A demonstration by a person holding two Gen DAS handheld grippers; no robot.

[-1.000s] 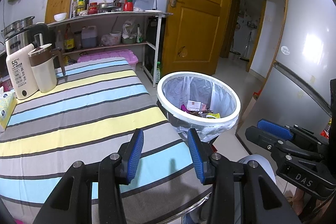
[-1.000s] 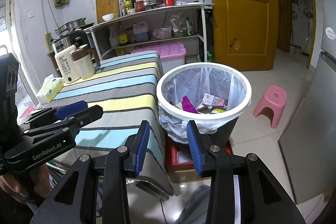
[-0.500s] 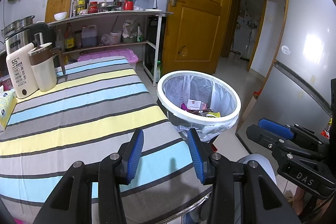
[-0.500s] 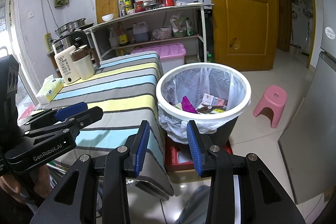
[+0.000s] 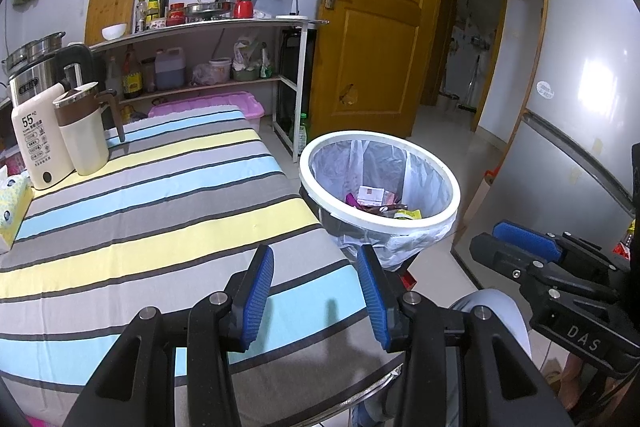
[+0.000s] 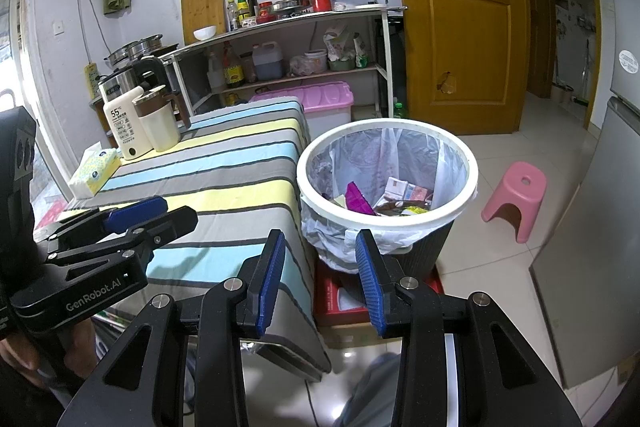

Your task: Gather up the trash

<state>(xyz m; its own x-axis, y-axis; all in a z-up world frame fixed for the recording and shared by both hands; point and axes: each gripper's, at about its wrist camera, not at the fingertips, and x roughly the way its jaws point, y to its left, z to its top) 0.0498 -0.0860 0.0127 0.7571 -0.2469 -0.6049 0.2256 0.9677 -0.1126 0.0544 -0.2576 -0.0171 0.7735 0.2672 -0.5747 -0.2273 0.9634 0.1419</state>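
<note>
Nearest to us, our left gripper hangs over the near edge of the striped tabletop, its blue fingers apart with nothing between them. Our right gripper hovers past the tabletop's corner, over the floor and a red box under the bin, and its fingers also stand apart and empty. Ahead of both and a little to the right sits the trash bin, a round, white-rimmed, bag-lined bin just beside the tabletop's right edge. The collected trash, wrappers and small cartons, lies at the bottom of the liner. We judge the right gripper to be the nearer one, since the bin's mouth opens almost straight in front of its fingers, while the left would have to cross the tabletop's corner. The bin is round, so it offers no long axis to line up with, only the rim. The striped cloth shows no loose scrap that we can make out. Farther back, at the tabletop's far left end, stand a tissue box, a white bottle and a cream jug.
</note>
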